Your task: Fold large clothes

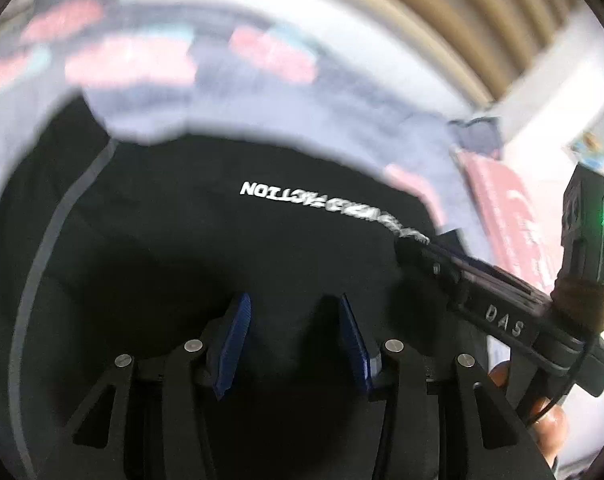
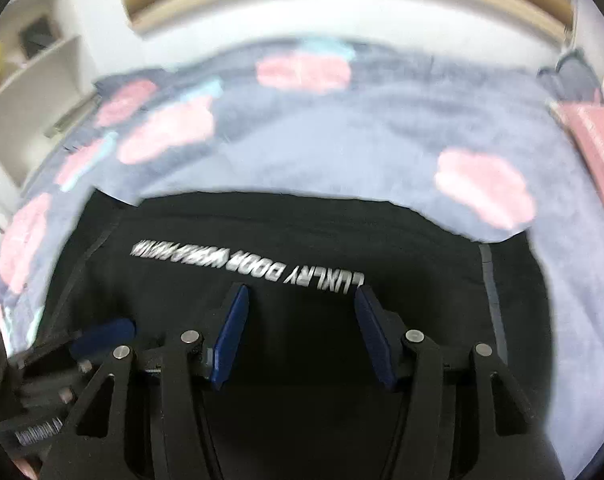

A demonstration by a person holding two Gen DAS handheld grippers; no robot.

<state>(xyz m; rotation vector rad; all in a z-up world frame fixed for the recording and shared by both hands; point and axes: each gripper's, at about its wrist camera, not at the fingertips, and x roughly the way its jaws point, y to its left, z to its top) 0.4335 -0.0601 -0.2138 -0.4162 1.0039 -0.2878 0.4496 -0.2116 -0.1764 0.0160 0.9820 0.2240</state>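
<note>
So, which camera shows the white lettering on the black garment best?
The right wrist view: the lettering runs almost whole across the black garment, though blurred. The left wrist view shows only the sharp end "ACTION"; the right gripper covers the rest.

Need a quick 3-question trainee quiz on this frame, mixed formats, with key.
1. True or false: the left claw is clamped on a fold of the black garment.
2. What lies under the black garment?
A. a bare wooden floor
B. a grey-blue blanket with pink patches
C. a white tray
3. Fill in: the print on the garment is ____ in colour.

Key: 1 false, both blue pads stand apart with nothing pinched; the right claw likewise. 2 B. 3 white.
</note>
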